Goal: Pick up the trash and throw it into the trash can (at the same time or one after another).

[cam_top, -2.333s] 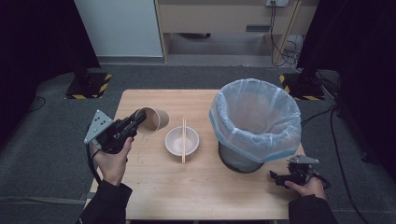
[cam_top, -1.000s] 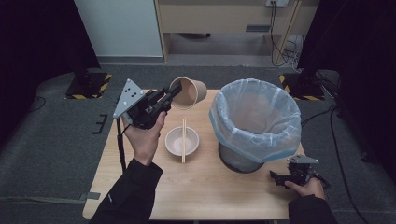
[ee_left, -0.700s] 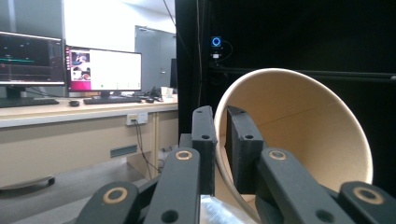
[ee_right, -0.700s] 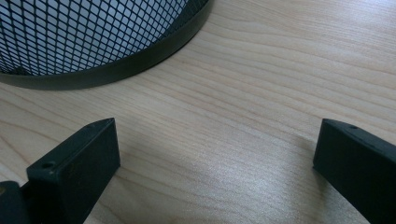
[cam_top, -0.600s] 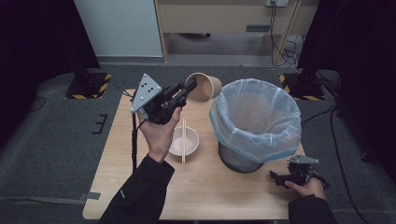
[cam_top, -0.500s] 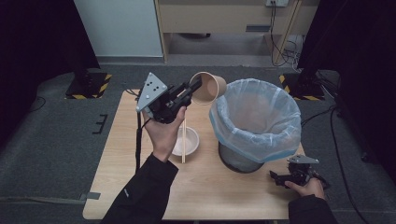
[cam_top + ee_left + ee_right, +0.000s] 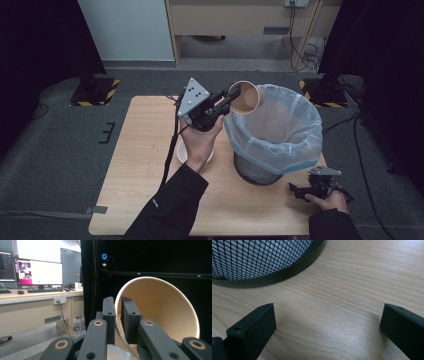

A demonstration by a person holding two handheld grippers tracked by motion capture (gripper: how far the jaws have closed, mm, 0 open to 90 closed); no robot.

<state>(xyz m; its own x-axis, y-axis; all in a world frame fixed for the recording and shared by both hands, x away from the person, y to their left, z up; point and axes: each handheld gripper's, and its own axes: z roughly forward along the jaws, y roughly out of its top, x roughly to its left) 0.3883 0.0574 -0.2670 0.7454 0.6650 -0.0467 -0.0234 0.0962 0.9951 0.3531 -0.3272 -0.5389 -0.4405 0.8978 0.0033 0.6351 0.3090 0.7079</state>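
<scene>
I stand at a pale wooden counter, and the landmark on it is a black mesh waste bin lined with a translucent pale blue bag.

To the left of the bin, a white bowl sits on the counter, mostly hidden under my left forearm.

My left hand is raised above the counter, just left of the bin. It holds my left hand-held gripper, with a grey three-cornered plate on top and a cable trailing down. This hand-held gripper is clamped on the rim of a paper cup. The cup is tan and plain, tipped on its side, its open mouth facing up toward the high camera. It hangs over the left edge of the bin's bag, at the rim. In the left gripper view the two black jaws pinch the cup's wall, one jaw outside and one inside, and the bare inside has a faint seam. Whether anything lies in the cup, I cannot tell.

To the right of the bin, near the counter's front edge, my right hand rests low with my right hand-held gripper. In the right gripper view its jaws stand wide apart over bare wood, holding nothing, with the bin's dark base ring close ahead.
</scene>
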